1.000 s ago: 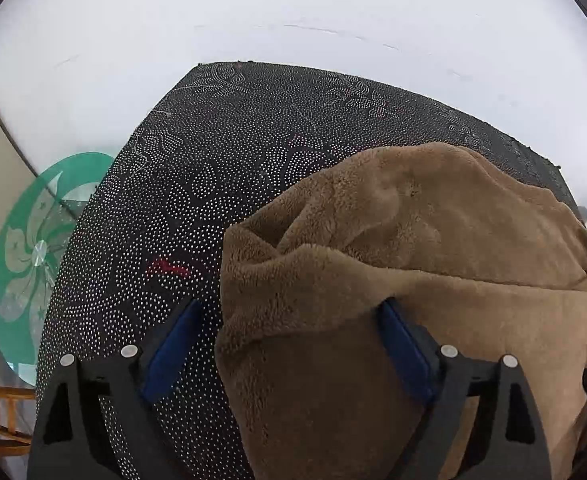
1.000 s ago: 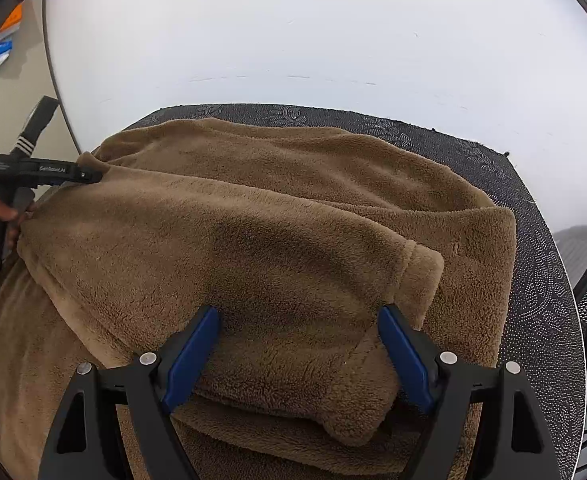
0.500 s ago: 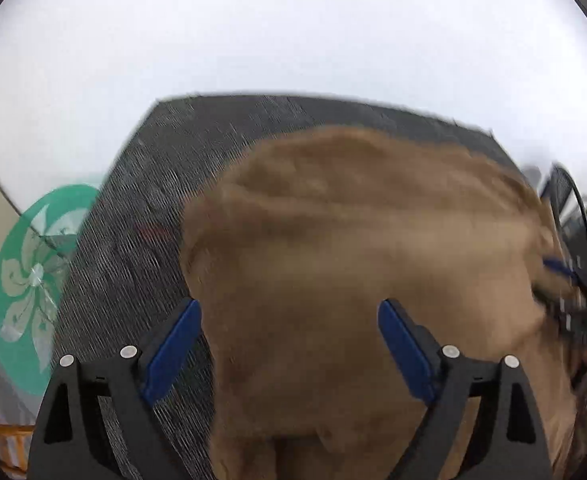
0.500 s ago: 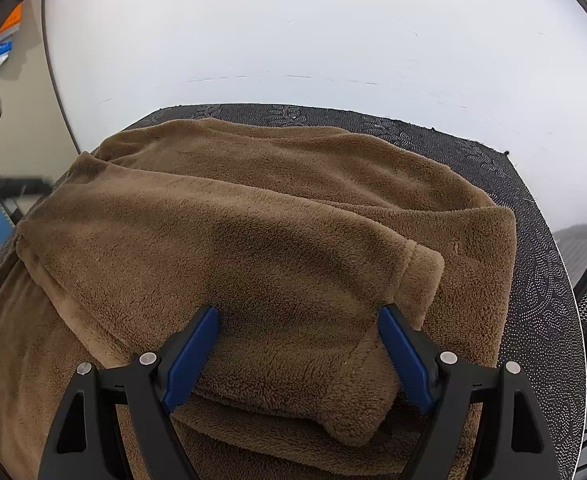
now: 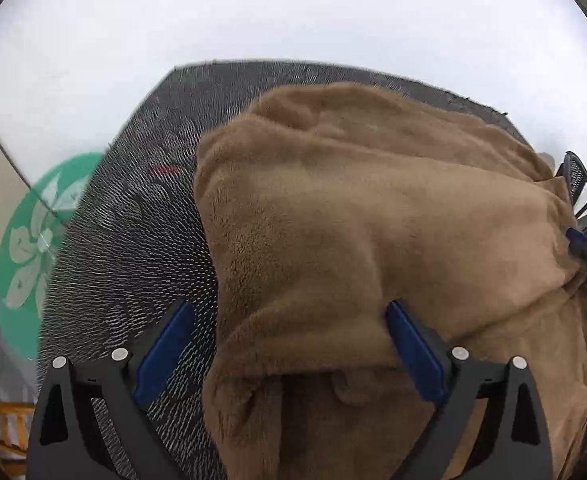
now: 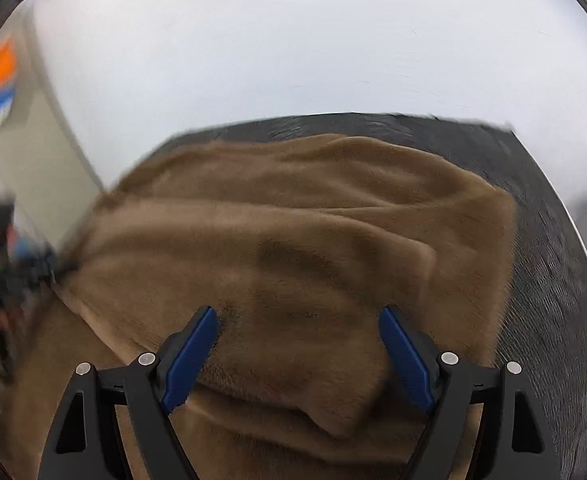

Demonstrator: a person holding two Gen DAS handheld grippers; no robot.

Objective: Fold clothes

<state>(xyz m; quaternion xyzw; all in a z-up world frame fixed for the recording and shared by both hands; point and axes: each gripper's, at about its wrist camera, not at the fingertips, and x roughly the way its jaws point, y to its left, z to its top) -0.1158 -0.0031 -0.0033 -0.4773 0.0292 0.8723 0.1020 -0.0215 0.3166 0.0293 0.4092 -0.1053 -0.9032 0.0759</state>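
brown fleece garment (image 5: 353, 240) lies bunched in folded layers on the dark dotted table (image 5: 133, 240). left gripper (image 5: 289, 352) spread wide over its near left edge, pinching nothing. right gripper (image 6: 297, 352) also spread, over the folded sleeve (image 6: 313, 320). right view blurred.

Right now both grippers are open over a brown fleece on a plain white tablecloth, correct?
Not quite: the tablecloth is black with white dots, as the left wrist view shows. The left gripper and right gripper are open over the brown fleece.
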